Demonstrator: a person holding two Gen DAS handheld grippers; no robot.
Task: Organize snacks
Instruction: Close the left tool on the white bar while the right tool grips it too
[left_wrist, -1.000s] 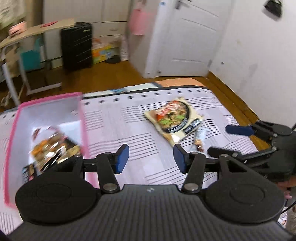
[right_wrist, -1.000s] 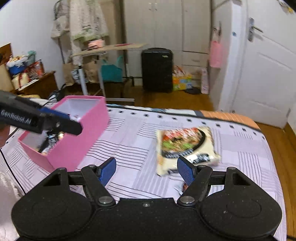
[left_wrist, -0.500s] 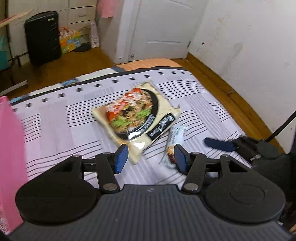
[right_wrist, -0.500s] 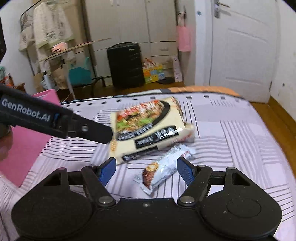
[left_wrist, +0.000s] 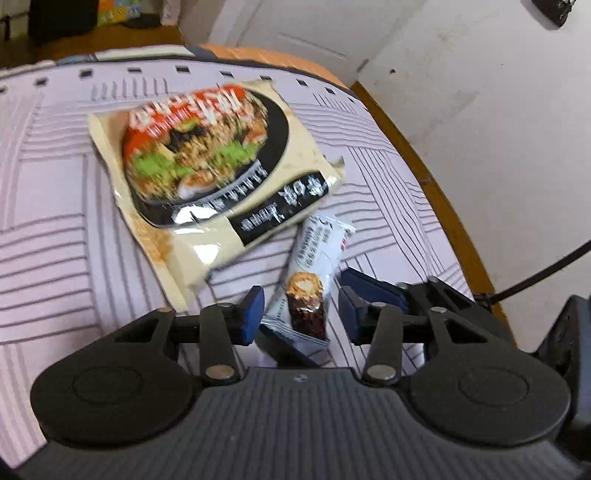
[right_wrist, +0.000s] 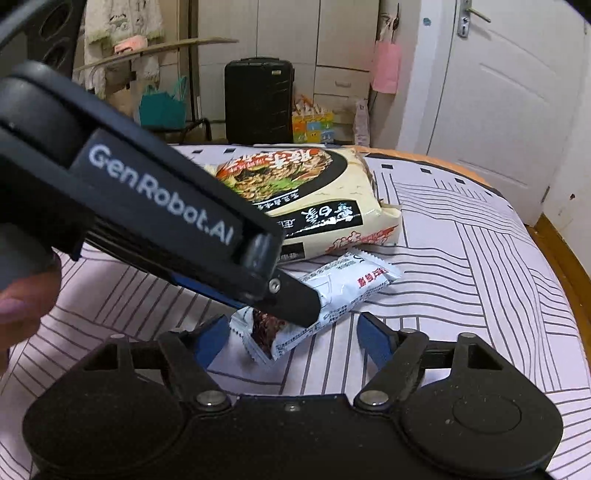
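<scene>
A white snack bar (left_wrist: 314, 273) with a chocolate picture lies on the striped bedsheet (left_wrist: 55, 240), just in front of a large noodle packet (left_wrist: 207, 155). My left gripper (left_wrist: 301, 312) straddles the bar's near end. Its jaws are closing, and a gap still shows at the right pad. In the right wrist view the left gripper (right_wrist: 295, 302) reaches in from the left, over the snack bar (right_wrist: 332, 291). My right gripper (right_wrist: 291, 339) is low over the sheet with the bar's near end between its fingers. Its jaws are opening and no pad touches. One of its blue fingers (left_wrist: 369, 287) shows beside the bar.
The bed ends at the right in an orange edge (left_wrist: 424, 162) beside a white wall. Beyond the noodle packet (right_wrist: 314, 192) stand a black suitcase (right_wrist: 258, 99) and a white door (right_wrist: 498, 92). A person's hand (right_wrist: 18, 295) holds the left gripper. A black cable (left_wrist: 535, 277) runs at the right.
Both grippers dropped toward the bed and closed in on the snack bar. The pink box left both views. The left jaws narrowed around the bar; the right jaws widened slightly.
</scene>
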